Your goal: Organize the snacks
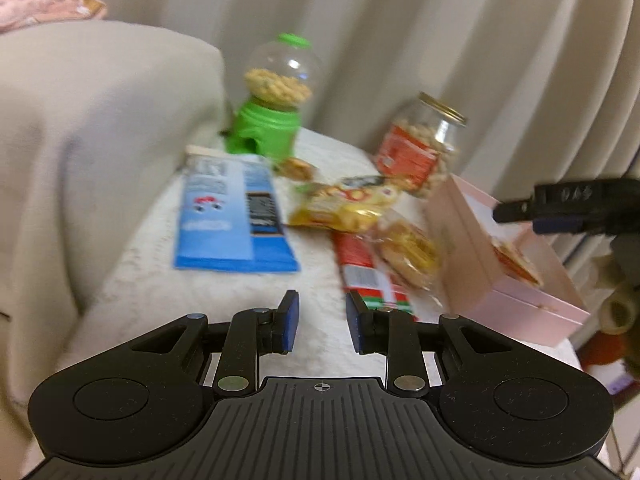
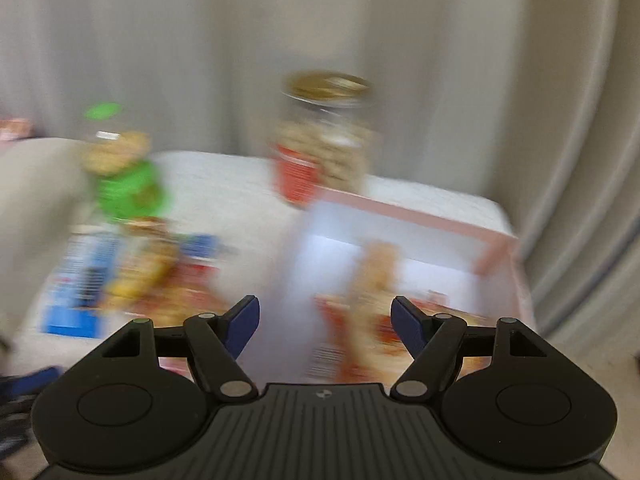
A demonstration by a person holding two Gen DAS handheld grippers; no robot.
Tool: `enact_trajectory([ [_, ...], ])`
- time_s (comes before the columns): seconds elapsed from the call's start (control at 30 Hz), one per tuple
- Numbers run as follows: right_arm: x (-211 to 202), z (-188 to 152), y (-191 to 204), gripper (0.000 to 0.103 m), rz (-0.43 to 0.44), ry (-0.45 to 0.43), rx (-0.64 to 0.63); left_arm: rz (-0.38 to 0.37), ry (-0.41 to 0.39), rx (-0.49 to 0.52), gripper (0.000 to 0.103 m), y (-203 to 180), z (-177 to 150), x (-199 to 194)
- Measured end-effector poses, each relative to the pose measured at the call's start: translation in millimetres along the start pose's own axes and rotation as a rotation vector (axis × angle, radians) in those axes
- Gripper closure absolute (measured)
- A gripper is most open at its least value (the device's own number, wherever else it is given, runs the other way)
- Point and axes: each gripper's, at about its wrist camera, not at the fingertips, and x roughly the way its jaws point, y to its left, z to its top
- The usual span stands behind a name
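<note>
Snacks lie on a white cloth-covered table (image 1: 224, 292): a blue packet (image 1: 232, 220), a yellow bag (image 1: 344, 204), a red packet (image 1: 360, 268) and a clear cookie pack (image 1: 408, 256). A pink open box (image 1: 508, 280) at the right holds snack packs (image 2: 372, 300). My left gripper (image 1: 322, 326) is open and empty, just before the red packet. My right gripper (image 2: 325, 326) is open and empty above the pink box (image 2: 400, 236); it also shows in the left wrist view (image 1: 516, 210). The right wrist view is blurred.
A green nut dispenser (image 1: 272, 100) and a glass peanut jar (image 1: 420, 148) stand at the back of the table. A beige sofa arm (image 1: 80, 128) rises at the left. Curtains (image 1: 440, 40) hang behind. The table edge falls off at the right.
</note>
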Motion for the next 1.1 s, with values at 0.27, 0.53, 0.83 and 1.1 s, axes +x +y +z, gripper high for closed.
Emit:
enact_trajectory([
  [0.27, 32, 28, 78, 0.025, 0.187, 0.104, -0.042, 0.023, -0.023, -0.011, 0.074, 21, 0, -18],
  [0.53, 108, 75, 106, 0.025, 0.212, 0.196, 0.108, 0.018, -0.041, -0.019, 0.074, 37, 1, -22],
  [0.83, 177, 94, 146, 0.026, 0.136, 0.265, 0.022, -0.014, -0.024, -0.027, 0.074, 51, -2, -16],
  [1.1, 148, 74, 140, 0.059, 0.196, 0.256, -0.012, -0.047, 0.000, -0.054, 0.074, 54, -1, -4],
])
